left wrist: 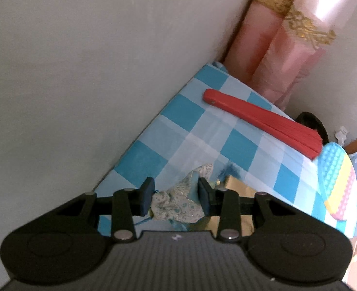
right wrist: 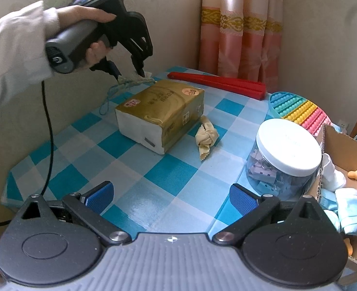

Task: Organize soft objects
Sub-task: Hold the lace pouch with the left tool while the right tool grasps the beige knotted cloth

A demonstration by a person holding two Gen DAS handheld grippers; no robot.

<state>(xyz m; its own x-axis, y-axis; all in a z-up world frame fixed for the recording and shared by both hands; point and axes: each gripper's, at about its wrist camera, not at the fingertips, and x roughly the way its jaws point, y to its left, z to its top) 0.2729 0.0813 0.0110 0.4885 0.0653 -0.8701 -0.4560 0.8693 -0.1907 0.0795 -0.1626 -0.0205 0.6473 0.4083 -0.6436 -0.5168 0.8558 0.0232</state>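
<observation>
My left tongs [left wrist: 176, 195] clamped on small blue-patterned fabric pouch [left wrist: 178, 203].
Held above tissue pack [right wrist: 161, 116] near worktop's [right wrist: 178, 181] far edge; right tongs [right wrist: 171, 197] apart, empty.

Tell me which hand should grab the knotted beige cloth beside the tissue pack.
Right. The right gripper is open and empty, facing the cloth. The left gripper already pinches a blue-patterned pouch behind the tissue pack.
</observation>
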